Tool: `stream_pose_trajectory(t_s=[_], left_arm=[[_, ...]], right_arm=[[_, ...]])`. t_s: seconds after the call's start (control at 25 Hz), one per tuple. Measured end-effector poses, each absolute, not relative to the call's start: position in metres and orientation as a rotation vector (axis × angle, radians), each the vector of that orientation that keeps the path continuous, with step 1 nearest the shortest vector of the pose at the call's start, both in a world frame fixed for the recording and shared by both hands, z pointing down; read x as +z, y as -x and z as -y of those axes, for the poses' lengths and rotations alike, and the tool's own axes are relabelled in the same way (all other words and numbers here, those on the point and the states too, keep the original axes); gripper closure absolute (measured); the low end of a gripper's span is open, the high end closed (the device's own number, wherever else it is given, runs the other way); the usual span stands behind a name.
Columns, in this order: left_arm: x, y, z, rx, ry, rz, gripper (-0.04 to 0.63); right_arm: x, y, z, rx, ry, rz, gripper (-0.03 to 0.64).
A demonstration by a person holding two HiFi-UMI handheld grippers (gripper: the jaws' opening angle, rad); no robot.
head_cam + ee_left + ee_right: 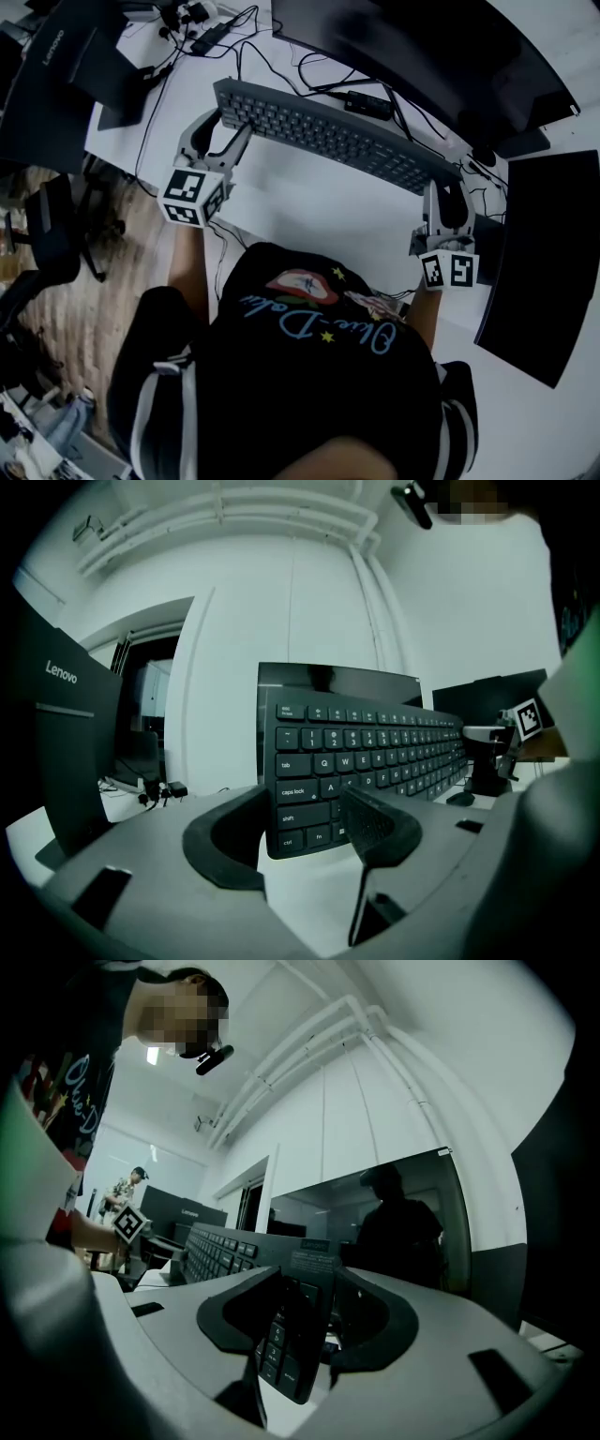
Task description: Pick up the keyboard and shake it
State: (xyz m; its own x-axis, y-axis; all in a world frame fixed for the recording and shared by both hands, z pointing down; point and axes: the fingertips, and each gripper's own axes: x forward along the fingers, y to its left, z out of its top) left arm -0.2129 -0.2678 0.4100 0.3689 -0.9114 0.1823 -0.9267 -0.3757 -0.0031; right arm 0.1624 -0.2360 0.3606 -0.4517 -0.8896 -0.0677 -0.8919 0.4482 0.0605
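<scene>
A long dark keyboard [328, 136] hangs tilted above the white desk [309, 211], held at both ends. My left gripper [232, 120] is shut on its left end; in the left gripper view the keyboard [375, 752] stands upright with its keys facing the camera, and the left gripper [305, 808] clamps the corner by the ctrl and shift keys. My right gripper [447, 192] is shut on the right end. In the right gripper view the keyboard [225, 1251] runs away to the left, its end edge pinched in the right gripper [305, 1307].
A large dark curved monitor [422, 47] stands behind the keyboard, a Lenovo monitor [56, 75] at the left and another dark screen [553, 253] at the right. Cables [206, 33] lie on the desk's far left. An office chair [47, 225] stands on the floor at left.
</scene>
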Motion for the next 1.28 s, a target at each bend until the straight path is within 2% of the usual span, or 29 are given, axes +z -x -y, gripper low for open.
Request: stream_pose_trajectory(t_s=[1.28], left_arm=[[0.313,0.184,0.266,-0.016,-2.691,1.912,0.368]], right_arm=[[0.271,-0.19,0.208,0.512,1.626,-2.463,0.449]])
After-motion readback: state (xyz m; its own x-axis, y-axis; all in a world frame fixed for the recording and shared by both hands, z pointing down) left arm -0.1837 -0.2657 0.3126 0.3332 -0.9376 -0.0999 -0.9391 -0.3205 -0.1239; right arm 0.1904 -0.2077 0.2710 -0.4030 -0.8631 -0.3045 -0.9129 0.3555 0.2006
